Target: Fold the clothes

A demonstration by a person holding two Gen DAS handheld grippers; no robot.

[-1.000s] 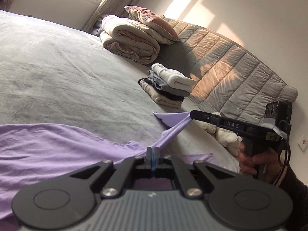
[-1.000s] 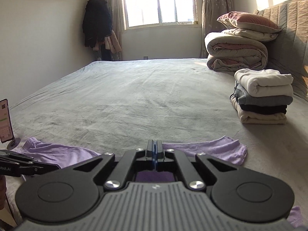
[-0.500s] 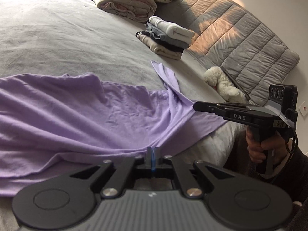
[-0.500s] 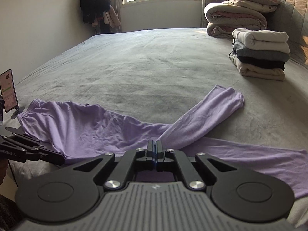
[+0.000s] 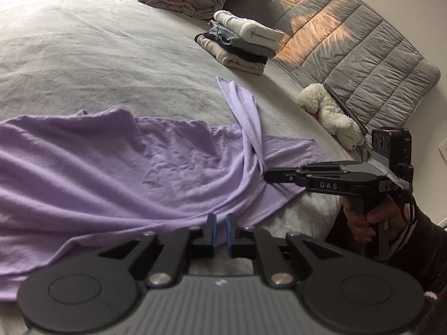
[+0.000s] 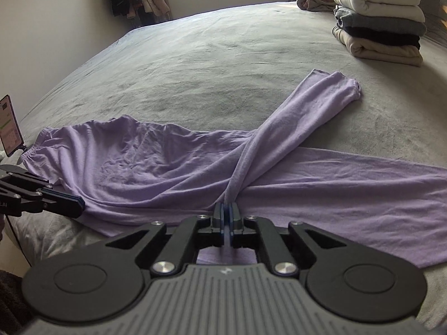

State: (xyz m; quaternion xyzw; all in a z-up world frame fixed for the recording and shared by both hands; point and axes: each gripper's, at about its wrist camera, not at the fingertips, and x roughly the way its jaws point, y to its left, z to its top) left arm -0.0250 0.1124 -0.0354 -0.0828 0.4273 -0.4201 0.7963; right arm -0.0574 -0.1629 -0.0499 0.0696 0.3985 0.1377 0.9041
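1. Both hands have sunk toward the bed point(image 6: 223, 55) since the earlier frames, laying the purple trousers point(image 5: 111, 173) out along its near edge.
2. Lowering them spreads the cloth flat for folding; one leg crosses over the other.
3. Left hand-held gripper point(image 5: 220, 230) is opening, released, its pads just clear of the hem.
4. Right hand-held gripper point(image 6: 226, 209) is opening too, with a gathered fold of trousers between its pads.

"DAS" stands on the right gripper point(image 5: 268, 177).

Lilac trousers point(image 6: 156, 164) spread on bed, legs crossed, wrinkled
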